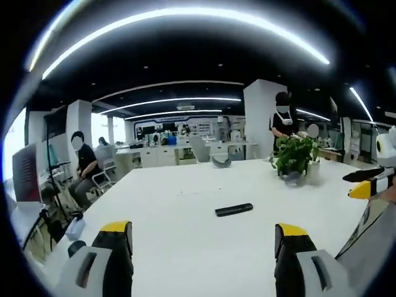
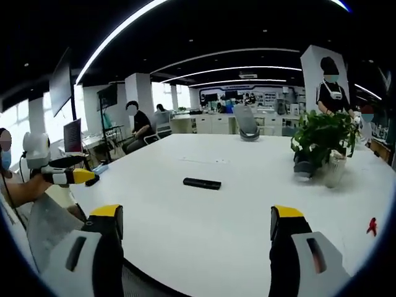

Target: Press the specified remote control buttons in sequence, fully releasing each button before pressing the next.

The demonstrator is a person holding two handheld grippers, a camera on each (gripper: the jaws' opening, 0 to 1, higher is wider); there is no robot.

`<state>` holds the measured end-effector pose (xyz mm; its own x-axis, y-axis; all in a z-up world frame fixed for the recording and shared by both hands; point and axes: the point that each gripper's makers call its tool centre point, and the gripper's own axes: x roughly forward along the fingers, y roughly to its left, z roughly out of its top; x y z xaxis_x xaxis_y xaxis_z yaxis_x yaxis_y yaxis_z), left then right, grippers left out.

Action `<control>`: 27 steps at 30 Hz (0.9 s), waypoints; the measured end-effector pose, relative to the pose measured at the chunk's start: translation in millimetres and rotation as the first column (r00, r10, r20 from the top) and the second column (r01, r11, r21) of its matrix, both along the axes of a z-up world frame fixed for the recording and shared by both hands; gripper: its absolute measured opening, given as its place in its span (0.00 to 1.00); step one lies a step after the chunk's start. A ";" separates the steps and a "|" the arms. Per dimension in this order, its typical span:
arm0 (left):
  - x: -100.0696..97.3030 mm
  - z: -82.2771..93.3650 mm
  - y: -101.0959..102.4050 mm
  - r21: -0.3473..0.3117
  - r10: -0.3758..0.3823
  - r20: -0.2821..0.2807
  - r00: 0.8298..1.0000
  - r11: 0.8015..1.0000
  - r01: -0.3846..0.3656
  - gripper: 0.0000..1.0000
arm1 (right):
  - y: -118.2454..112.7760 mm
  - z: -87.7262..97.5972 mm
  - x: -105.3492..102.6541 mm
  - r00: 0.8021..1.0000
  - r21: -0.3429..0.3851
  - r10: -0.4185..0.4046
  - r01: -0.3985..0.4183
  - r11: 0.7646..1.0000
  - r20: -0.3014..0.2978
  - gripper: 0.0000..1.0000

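I see a large white table [image 1: 185, 247] stretching ahead of me, its surface plain and glossy. A black remote control [image 1: 234, 210] lies flat near the middle of it, well apart from everything else. Toward the far right stands a potted plant [image 1: 295, 156] with leafy green stems (a pale container sits just beside it). In the right gripper view a small red item [image 2: 371, 226] lies near the table's right edge.
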<state>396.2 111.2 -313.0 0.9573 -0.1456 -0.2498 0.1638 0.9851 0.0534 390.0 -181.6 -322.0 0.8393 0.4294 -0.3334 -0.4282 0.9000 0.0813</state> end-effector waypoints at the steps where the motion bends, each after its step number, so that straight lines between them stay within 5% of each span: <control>1: 0.1 -0.7 -0.1 0.008 0.000 -0.002 1.000 1.000 0.000 0.99 | -1.3 -0.5 0.6 1.000 -0.004 -0.004 0.004 1.000 0.000 1.00; 27: -1.4 5.1 1.5 0.187 0.021 0.058 0.998 0.982 -0.031 0.96 | -3.3 -8.0 -0.1 0.999 0.008 0.012 -0.012 1.000 -0.044 0.94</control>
